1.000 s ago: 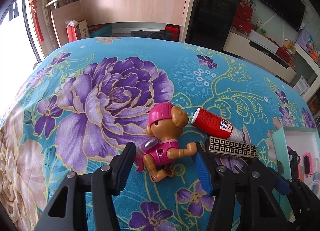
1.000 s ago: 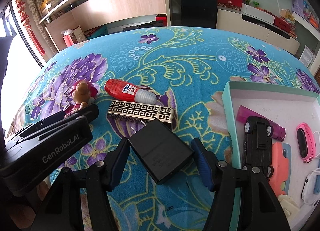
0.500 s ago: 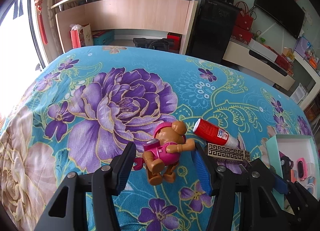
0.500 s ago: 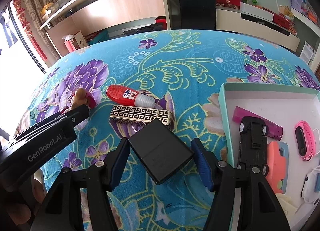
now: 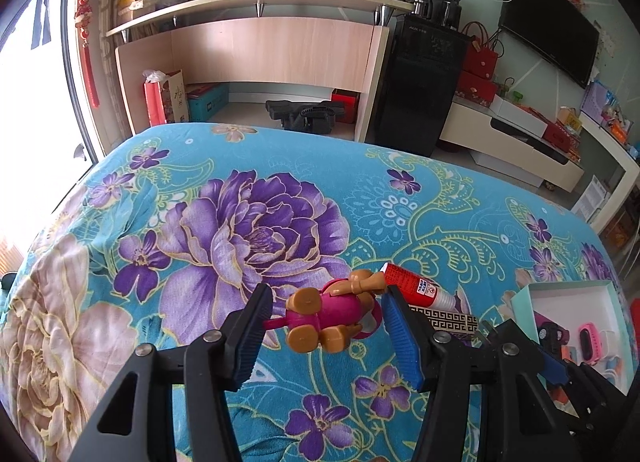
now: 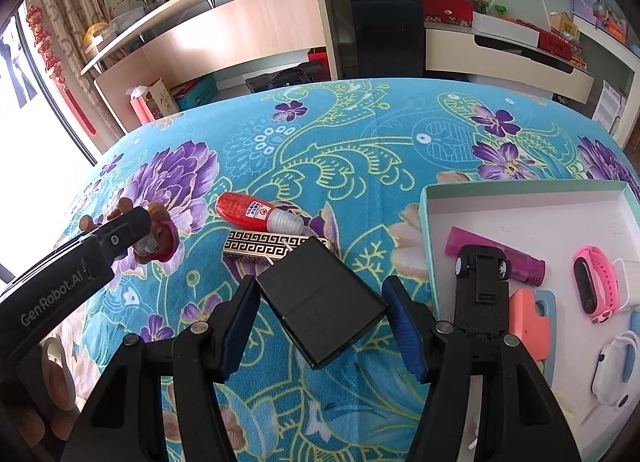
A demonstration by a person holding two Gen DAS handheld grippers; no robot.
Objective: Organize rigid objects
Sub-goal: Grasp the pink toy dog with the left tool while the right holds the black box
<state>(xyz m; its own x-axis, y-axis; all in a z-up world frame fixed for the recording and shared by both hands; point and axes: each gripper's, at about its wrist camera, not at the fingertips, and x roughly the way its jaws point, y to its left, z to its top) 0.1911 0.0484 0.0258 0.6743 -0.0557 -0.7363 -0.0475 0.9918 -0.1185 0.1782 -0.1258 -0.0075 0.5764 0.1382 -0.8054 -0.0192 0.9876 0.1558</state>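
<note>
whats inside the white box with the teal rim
In the box: a purple tube, black toy car, pink wristband, orange piece, white band. The right gripper frame hides its near corner.

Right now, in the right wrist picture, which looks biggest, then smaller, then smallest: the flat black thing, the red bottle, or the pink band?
1. Flat black thing, though it's nearest the camera, so that helps it.
2. Red bottle.
3. Pink band, close to the bottle's size, so this order is unsure.

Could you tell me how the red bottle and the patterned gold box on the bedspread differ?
The red bottle is round and tapers to a clear nozzle; the patterned gold box is flat and rectangular. The bottle carries a printed label, the box a black key pattern. The bottle lies farther from the camera. Both lie on their sides, close together.
</note>
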